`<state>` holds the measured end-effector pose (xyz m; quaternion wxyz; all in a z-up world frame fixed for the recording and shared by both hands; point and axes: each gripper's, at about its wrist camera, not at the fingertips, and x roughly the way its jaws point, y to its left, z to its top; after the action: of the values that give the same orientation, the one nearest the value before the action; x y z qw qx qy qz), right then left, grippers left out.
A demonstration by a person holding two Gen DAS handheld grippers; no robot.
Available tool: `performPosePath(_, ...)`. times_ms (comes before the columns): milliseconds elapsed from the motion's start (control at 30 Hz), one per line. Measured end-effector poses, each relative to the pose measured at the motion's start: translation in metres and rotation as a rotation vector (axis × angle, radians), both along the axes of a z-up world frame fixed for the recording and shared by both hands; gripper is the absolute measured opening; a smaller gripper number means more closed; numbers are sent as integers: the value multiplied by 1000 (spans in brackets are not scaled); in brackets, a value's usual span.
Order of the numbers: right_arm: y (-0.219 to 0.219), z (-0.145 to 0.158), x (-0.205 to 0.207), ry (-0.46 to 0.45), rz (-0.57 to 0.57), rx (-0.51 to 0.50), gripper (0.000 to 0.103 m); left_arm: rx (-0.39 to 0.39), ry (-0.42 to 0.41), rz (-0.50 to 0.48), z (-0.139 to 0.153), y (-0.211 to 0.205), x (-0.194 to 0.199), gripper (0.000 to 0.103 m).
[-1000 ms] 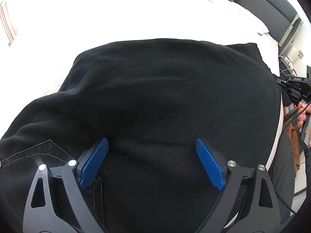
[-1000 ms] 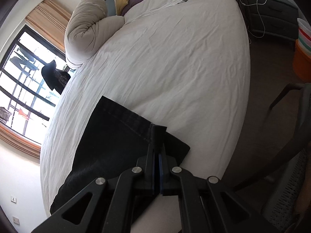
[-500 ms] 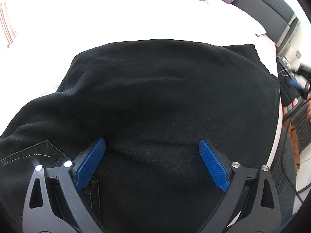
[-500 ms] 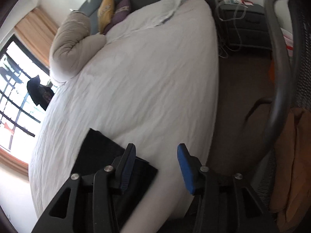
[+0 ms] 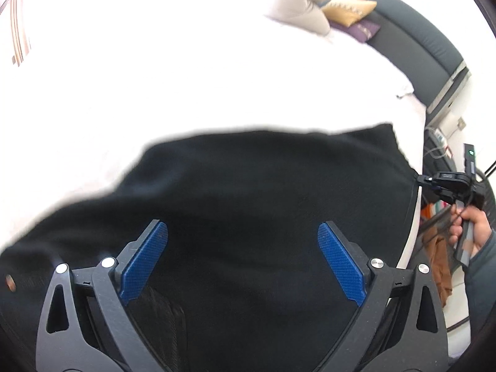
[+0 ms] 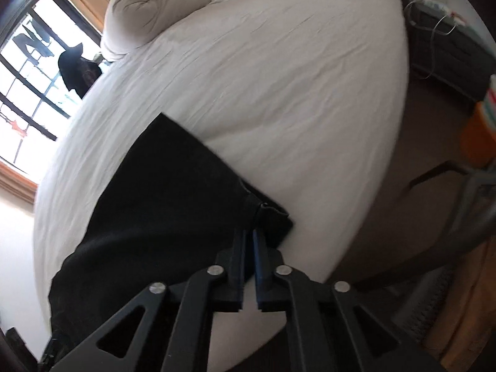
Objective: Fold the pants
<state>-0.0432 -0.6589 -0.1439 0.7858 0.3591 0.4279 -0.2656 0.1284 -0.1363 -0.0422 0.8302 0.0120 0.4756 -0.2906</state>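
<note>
So the right tool has its jaws nearly together, they've just been closing, and it looks like they're pinching the corner of the black pants right at the hem by the bed's near edge, though the blur makes it hard to be sure the pads really bite. The left tool is spread wide with nothing in it, hovering over the middle of the cloth. The pants lie flat on the white bed, long axis running sideways between the two tools, the hem end toward the right one, the waist end probably toward the left one. So the right hand is the one placed to carry that end over. Loads of bare sheet beyond the far edge; the near edge is tight, with a chair just off it.
</note>
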Motion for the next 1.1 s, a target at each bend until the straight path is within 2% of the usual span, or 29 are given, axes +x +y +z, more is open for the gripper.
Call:
performPosePath(67,9,24,12,-107,63,18,18,-23,2,-29,2,-4,13,99)
performPosePath(133,30,42,38,-174,174,29,27,11,17,-85,-6,-16,28,98)
performPosePath(233,72,47,83,-249,377,100,47,65,81,-129,-31,-30,55,97)
performPosePath(267,85,41,94,-242,428,117,49,77,84,-134,-37,-34,61,97)
performPosePath(333,104,18,114,-168,505,128,50,113,69,-129,-43,-37,72,96)
performPosePath(367,104,2,118,-93,492,123,46,110,68,-120,-44,-34,78,96)
performPosePath(400,97,-15,113,-53,445,150,37,105,66,-103,-42,-32,84,96)
performPosePath(433,86,-21,104,-94,404,184,24,103,63,-82,-42,-27,91,96)
performPosePath(467,74,-24,95,-109,363,203,19,101,60,-59,-42,-25,97,96)
performPosePath(533,58,-21,82,-90,322,172,19,110,40,-28,-40,-25,103,96)
performPosePath(600,50,-14,72,-23,271,103,21,154,-6,10,-34,-26,101,96)
performPosePath(633,48,-9,72,-5,250,84,31,156,-18,24,-30,-29,101,96)
performPosePath(667,48,-2,74,-7,238,74,40,138,-20,29,-26,-26,98,96)
performPosePath(700,52,5,79,-43,255,82,40,109,-20,39,-22,-24,92,96)
performPosePath(800,90,20,119,-200,426,205,43,73,-13,41,-16,-26,71,96)
performPosePath(867,127,19,154,-297,563,316,50,67,-1,25,-19,-32,53,96)
performPosePath(933,154,4,186,-320,652,417,54,107,0,-1,-27,-40,36,97)
performPosePath(1000,168,-27,210,-230,641,440,51,156,-8,-23,-37,-41,19,97)
performPosePath(1067,156,-41,215,-251,595,454,13,199,-39,-35,-40,-43,4,97)
performPosePath(1100,139,-46,209,-260,536,455,7,199,-37,-38,-40,-43,-1,97)
